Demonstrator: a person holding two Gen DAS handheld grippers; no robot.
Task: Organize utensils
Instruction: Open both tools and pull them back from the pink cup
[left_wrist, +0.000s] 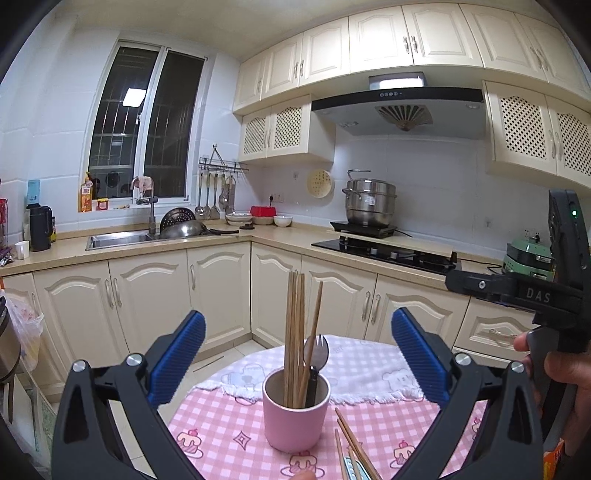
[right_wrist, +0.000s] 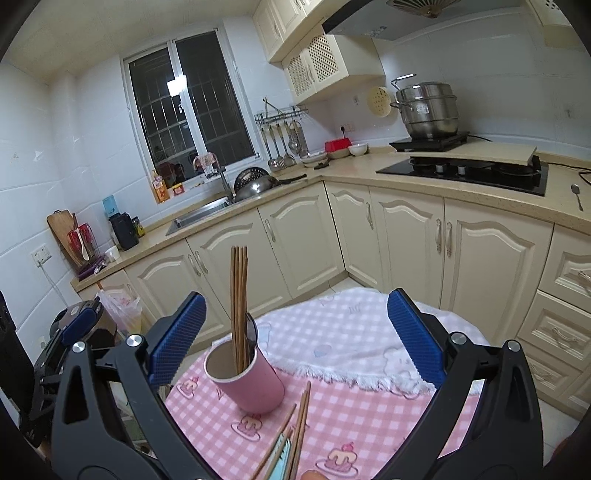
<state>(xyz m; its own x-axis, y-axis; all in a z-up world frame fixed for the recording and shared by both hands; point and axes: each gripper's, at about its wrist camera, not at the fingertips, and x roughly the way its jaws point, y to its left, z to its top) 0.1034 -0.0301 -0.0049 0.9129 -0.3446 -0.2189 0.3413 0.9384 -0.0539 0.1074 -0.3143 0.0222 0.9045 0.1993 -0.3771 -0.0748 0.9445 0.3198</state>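
A pink cup (left_wrist: 295, 417) stands upright on the pink checked tablecloth (left_wrist: 221, 424). It holds several wooden chopsticks (left_wrist: 295, 332), a metal spork (left_wrist: 317, 352) and a dark-handled utensil. More loose chopsticks (left_wrist: 354, 446) lie on the cloth just in front of the cup, beside a pale blue-green utensil (left_wrist: 351, 467). My left gripper (left_wrist: 298, 350) is open and empty, its blue pads on either side above the cup. In the right wrist view the cup (right_wrist: 245, 373) sits left of centre, loose chopsticks (right_wrist: 295, 432) near the bottom. My right gripper (right_wrist: 295, 339) is open and empty.
A white fringed cloth (right_wrist: 343, 339) covers the table's far half. Beyond the table are cream kitchen cabinets (left_wrist: 147, 288), a sink (left_wrist: 118, 238), a stove (left_wrist: 388, 253) and a steel pot (left_wrist: 369, 203). The other gripper's body (left_wrist: 554, 291) shows at the right, held by a hand.
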